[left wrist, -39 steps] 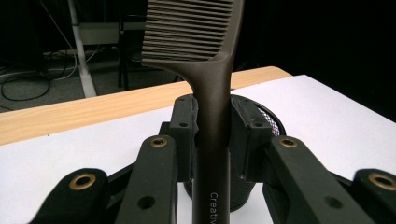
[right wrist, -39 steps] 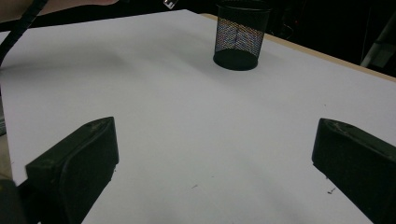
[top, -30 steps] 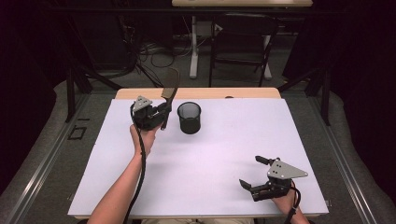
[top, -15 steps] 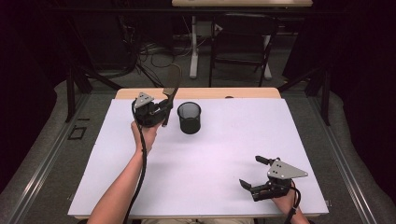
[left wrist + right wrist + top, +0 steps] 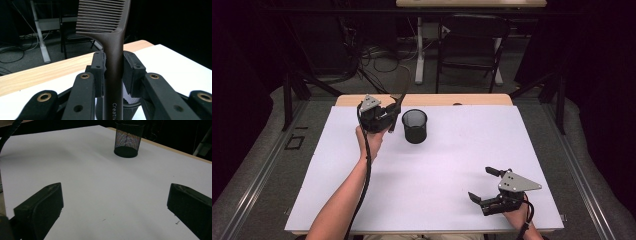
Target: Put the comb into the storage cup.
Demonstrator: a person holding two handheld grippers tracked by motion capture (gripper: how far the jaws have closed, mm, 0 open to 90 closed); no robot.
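My left gripper [image 5: 388, 114] is raised just left of a black mesh cup [image 5: 415, 126] at the back of the white table, and it is shut on a dark brown comb [image 5: 112, 65]. The comb [image 5: 399, 101] stands upright with its teeth at the top, and both pads clamp its handle. Under the jaws in the left gripper view sits the mesh cup [image 5: 128, 98], partly hidden. My right gripper [image 5: 482, 185] rests near the front right of the table, open with nothing between its jaws. The cup [image 5: 128, 138] stands far ahead of my right gripper [image 5: 113, 205].
The white table surface [image 5: 452, 165] has a wooden strip [image 5: 472, 100] along its back edge. Behind the table are a chair [image 5: 472, 45], a desk leg and loose cables on the floor.
My left gripper and its comb have shifted slightly toward the cup. The right gripper has stayed put.
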